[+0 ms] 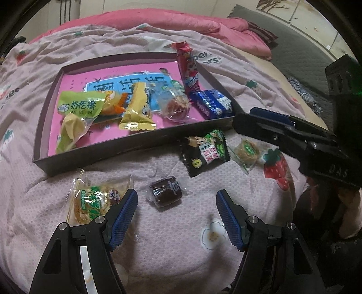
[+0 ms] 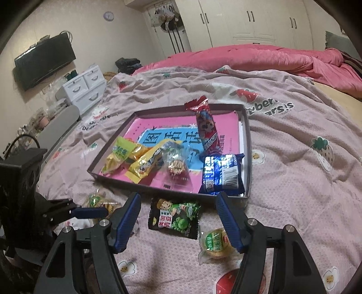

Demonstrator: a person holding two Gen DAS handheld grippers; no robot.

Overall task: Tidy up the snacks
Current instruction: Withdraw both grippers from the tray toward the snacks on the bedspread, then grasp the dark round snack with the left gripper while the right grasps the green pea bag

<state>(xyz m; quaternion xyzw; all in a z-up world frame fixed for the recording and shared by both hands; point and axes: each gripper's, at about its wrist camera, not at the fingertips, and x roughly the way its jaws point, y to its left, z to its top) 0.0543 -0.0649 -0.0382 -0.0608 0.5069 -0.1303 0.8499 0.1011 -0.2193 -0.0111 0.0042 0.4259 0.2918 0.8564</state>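
A dark tray (image 1: 108, 151) with a pink lining lies on the bed and holds several snacks, among them a green packet (image 1: 79, 106), a blue packet (image 1: 211, 104) and a red tube (image 1: 186, 67). In front of it my left gripper (image 1: 177, 193) is open over a brown wrapped cake (image 1: 165, 192), its pads clear of it. A clear-wrapped green-label snack (image 1: 95, 203) lies beside the left finger. My right gripper (image 2: 178, 196) stands open above a black-and-green pea packet (image 2: 174, 218). A round green-label pastry (image 2: 216, 243) lies by its right finger.
A strawberry-print blanket (image 2: 294, 181) covers the bed, with a bunched pink quilt (image 2: 271, 58) behind the tray. White drawers (image 2: 86, 88) and a wall screen (image 2: 43, 61) stand off the bed's left side. Wardrobes (image 2: 248, 20) line the far wall.
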